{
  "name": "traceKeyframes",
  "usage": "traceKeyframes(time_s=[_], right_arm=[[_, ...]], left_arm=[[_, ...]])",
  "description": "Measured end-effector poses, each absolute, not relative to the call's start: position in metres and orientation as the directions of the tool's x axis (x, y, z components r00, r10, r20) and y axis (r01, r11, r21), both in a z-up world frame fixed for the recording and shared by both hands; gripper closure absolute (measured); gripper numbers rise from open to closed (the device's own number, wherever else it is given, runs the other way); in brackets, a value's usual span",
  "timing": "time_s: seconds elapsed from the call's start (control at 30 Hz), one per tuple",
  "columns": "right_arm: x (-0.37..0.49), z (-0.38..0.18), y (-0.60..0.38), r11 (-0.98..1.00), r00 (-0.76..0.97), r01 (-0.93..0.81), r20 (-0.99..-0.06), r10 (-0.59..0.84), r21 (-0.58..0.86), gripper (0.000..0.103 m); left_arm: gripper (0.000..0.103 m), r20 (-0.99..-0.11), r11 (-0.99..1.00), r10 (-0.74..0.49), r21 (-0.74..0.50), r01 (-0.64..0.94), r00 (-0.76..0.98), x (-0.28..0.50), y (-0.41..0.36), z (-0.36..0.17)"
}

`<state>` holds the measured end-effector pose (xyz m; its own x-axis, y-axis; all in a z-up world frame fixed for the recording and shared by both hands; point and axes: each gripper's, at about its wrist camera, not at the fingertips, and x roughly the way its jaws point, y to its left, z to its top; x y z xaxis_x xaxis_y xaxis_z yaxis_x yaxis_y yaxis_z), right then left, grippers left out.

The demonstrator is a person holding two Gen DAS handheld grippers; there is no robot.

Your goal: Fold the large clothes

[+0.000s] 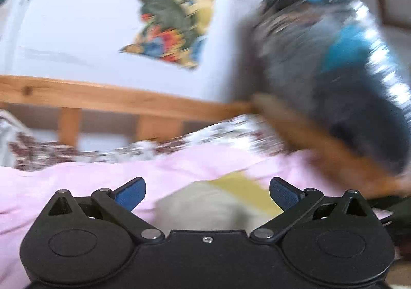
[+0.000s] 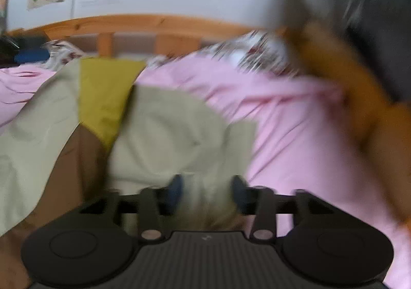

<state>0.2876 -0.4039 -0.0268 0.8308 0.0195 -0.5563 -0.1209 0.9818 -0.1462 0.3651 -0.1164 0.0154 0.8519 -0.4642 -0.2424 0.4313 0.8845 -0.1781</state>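
Note:
A large garment in beige, mustard yellow and brown panels [image 2: 164,135] lies on a pink bedsheet [image 2: 282,122]. In the left wrist view only a blurred beige and yellow part of it [image 1: 205,204] shows just ahead of my left gripper [image 1: 207,192], which is wide open and empty above the sheet [image 1: 64,186]. My right gripper [image 2: 207,192] hovers over the near beige edge of the garment. Its jaws stand partly apart, with beige cloth showing between them. Blur hides whether the pads touch the cloth.
A wooden bed rail [image 1: 102,96] [image 2: 154,24] runs across behind the bed. A floral patterned cloth [image 1: 218,135] [image 2: 257,50] lies by the rail. A blurred person in dark and blue clothes [image 1: 334,70] stands at the right. Colourful posters [image 1: 172,9] hang on the white wall.

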Motion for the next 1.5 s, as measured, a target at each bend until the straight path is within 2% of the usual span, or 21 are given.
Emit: traceKeyframes(time_s=[0.07,0.13,0.2,0.27,0.33,0.43,0.5,0.63,0.8,0.93,1.1,1.17,1.23,1.37,1.5], right_arm=[[0.276,-0.013,-0.386,0.942,0.876,-0.040,-0.465,-0.128,-0.334,0.027],[0.266,0.002,-0.367,0.893,0.903,0.040,-0.367,-0.224,-0.447,0.015],[0.261,0.015,-0.353,0.896,0.915,0.059,-0.334,-0.225,-0.441,0.009],[0.257,0.023,-0.335,0.910,0.916,0.040,-0.348,-0.198,-0.412,0.005],[0.256,0.017,-0.321,0.910,0.905,0.027,-0.376,-0.198,-0.414,0.004],[0.257,-0.018,-0.306,0.887,0.872,0.054,-0.411,-0.266,-0.459,0.004],[0.253,-0.041,-0.309,0.885,0.864,0.108,-0.397,-0.309,-0.453,0.002],[0.243,-0.074,-0.324,0.899,0.862,0.246,-0.342,-0.373,-0.362,0.000],[0.244,-0.091,-0.337,0.912,0.849,0.274,-0.368,-0.379,-0.307,0.000],[0.247,-0.094,-0.344,0.927,0.844,0.257,-0.403,-0.354,-0.274,0.000],[0.245,-0.094,-0.343,0.932,0.853,0.250,-0.397,-0.340,-0.262,0.000],[0.245,-0.093,-0.346,0.938,0.855,0.247,-0.402,-0.329,-0.243,0.000],[0.244,-0.092,-0.348,0.943,0.856,0.244,-0.407,-0.319,-0.226,0.000],[0.242,-0.091,-0.348,0.946,0.861,0.241,-0.403,-0.311,-0.216,0.000],[0.240,-0.091,-0.348,0.950,0.866,0.240,-0.400,-0.302,-0.197,0.000]], left_arm=[[0.001,-0.269,0.919,-0.392,-0.154,0.362,0.880,0.377,-0.127,0.004],[0.001,-0.277,0.928,-0.369,-0.166,0.334,0.887,0.386,-0.138,-0.005],[0.001,-0.299,0.918,-0.395,-0.175,0.357,0.869,0.394,-0.146,-0.010],[0.001,-0.303,0.913,-0.406,-0.165,0.373,0.862,0.394,-0.155,-0.013],[0.001,-0.346,0.898,-0.436,-0.111,0.425,0.831,0.396,-0.174,-0.019],[0.001,-0.431,0.908,-0.364,0.032,0.417,0.825,0.399,-0.205,-0.029],[0.000,-0.449,0.909,-0.335,0.078,0.410,0.828,0.400,-0.215,-0.035],[0.000,-0.471,0.908,-0.322,0.092,0.409,0.821,0.403,-0.219,-0.044],[0.000,-0.519,0.904,-0.333,0.060,0.422,0.787,0.415,-0.224,-0.052],[0.000,-0.519,0.906,-0.329,0.063,0.419,0.789,0.415,-0.224,-0.052],[0.001,-0.456,0.916,-0.353,0.010,0.401,0.817,0.401,-0.200,-0.034],[0.001,-0.411,0.927,-0.357,-0.047,0.371,0.839,0.386,-0.179,-0.023],[0.001,-0.403,0.927,-0.373,-0.124,0.354,0.836,0.372,-0.157,-0.015],[0.001,-0.467,0.921,-0.384,-0.257,0.294,0.796,0.343,-0.123,-0.017],[0.001,-0.542,0.889,-0.448,-0.356,0.289,0.711,0.325,-0.109,-0.037]])
